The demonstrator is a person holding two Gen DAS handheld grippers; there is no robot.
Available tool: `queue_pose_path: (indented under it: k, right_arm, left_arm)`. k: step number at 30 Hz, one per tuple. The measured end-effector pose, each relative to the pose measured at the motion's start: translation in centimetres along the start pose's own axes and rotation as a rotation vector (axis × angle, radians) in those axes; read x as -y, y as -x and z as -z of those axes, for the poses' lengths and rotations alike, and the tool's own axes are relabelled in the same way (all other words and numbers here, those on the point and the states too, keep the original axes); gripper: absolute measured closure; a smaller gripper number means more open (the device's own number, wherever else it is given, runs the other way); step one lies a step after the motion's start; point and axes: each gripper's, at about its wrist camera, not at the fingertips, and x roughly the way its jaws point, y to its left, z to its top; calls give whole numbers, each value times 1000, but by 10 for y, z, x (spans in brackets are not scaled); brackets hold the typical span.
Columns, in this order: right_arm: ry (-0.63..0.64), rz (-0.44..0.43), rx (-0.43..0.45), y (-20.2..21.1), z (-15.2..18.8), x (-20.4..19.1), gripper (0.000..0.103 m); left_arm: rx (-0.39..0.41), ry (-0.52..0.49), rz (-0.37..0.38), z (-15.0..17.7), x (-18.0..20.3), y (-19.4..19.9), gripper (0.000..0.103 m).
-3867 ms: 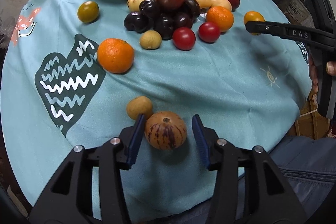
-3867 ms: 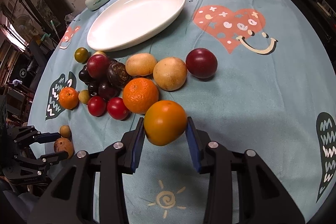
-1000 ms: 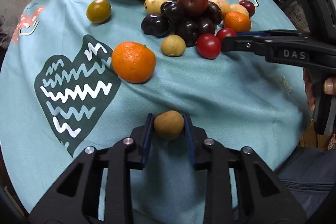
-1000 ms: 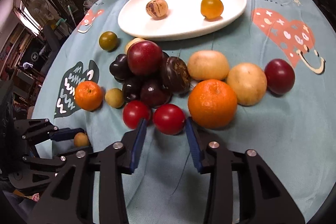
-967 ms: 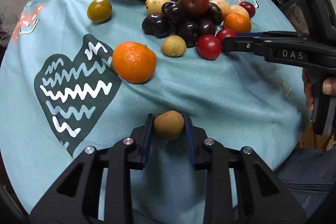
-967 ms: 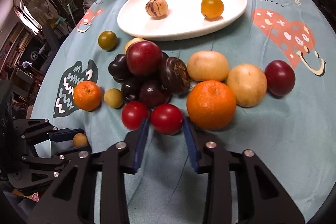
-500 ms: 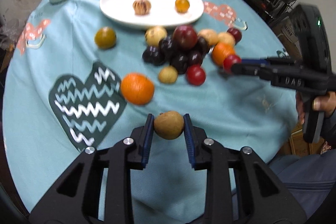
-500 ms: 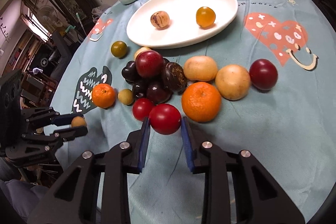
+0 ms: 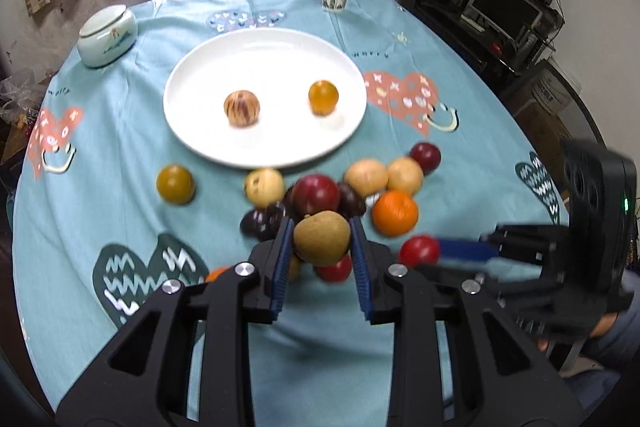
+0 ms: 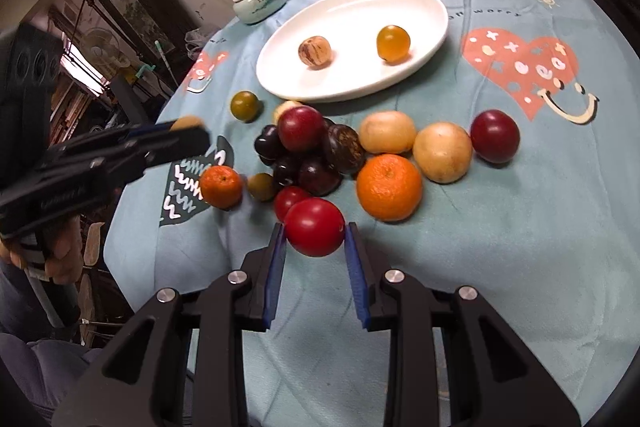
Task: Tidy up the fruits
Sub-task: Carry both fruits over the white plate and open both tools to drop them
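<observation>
Two round fruits ride above the worktop (image 9: pixel 460 39), and either could roll out of its grip and drop into the loose pile at 12 o'clock of the right gripper, scattering it before reaching the white plate (image 10: pixel 432 7). The left gripper (image 9: pixel 321 247) is pinched narrow on a small brown fruit (image 9: pixel 321 242); the right gripper (image 10: pixel 314 233) clamps a red tomato (image 10: pixel 314 227), both held clear of the cloth.

black skeletal tongs (image 9: pixel 322 259) with blue pads (image 10: pixel 275 269) and 2 silver screws per arm
</observation>
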Motion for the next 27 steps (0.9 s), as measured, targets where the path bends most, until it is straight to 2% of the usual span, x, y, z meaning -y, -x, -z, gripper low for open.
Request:
queue_pose_path:
  k: [9,19,22,27]
  right_arm:
    - [10,-11,5,1,-9,-3,73]
    - [1,-15,7,0,-17,0,73]
    - [23,-4,24,0,-31,0,73]
    - [67,14,115,9,-81,-1,73]
  left_arm:
    - [3,4,-78,-22,1,-5,75]
    - [15,-3,-84,-44,-1,-11,75]
    - [16,5,-92,-57,-8,-16,75]
    - [46,54,-103,-90,-33,-18,75]
